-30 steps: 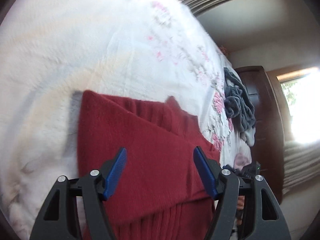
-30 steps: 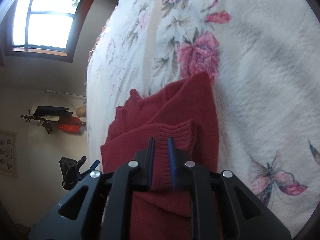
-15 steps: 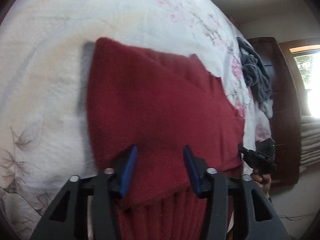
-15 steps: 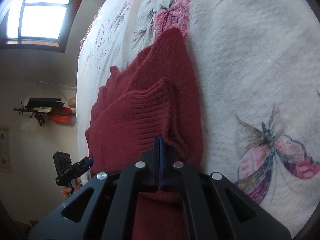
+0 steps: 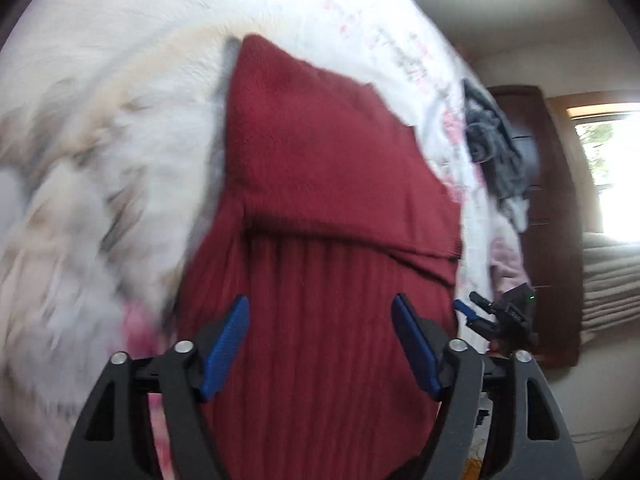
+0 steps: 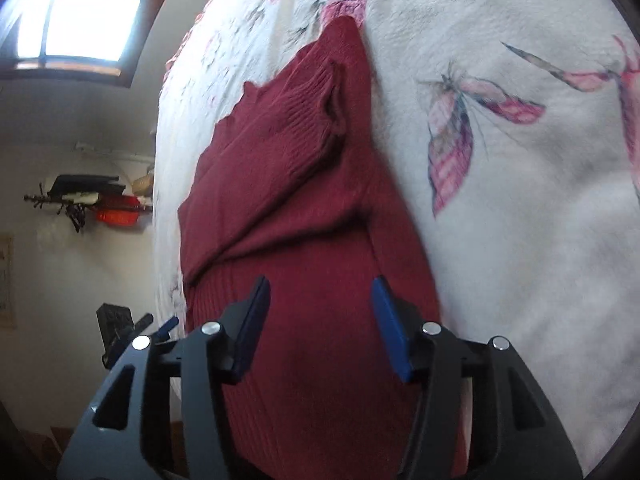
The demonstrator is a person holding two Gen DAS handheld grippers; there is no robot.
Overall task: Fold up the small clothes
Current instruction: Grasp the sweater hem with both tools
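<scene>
The red sweater (image 5: 332, 200) lies on the bed (image 6: 520, 200), its sleeves (image 6: 280, 152) folded across the body and the ribbed hem nearest the cameras. Both the left tongs (image 5: 320, 344) and the right tongs (image 6: 318, 328) gape, released, over the hem. The sleeve fold looks done; next, likely, each pinches a hem corner to fold upward.

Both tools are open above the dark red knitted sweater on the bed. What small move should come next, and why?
Probably lower both tools to the near ribbed hem and close on it. The left tool and the right tool stand open and hold nothing. On the dark red knitted sweater, the sleeves already lie folded across the body, so folding the lower part upward seems to remain.
</scene>
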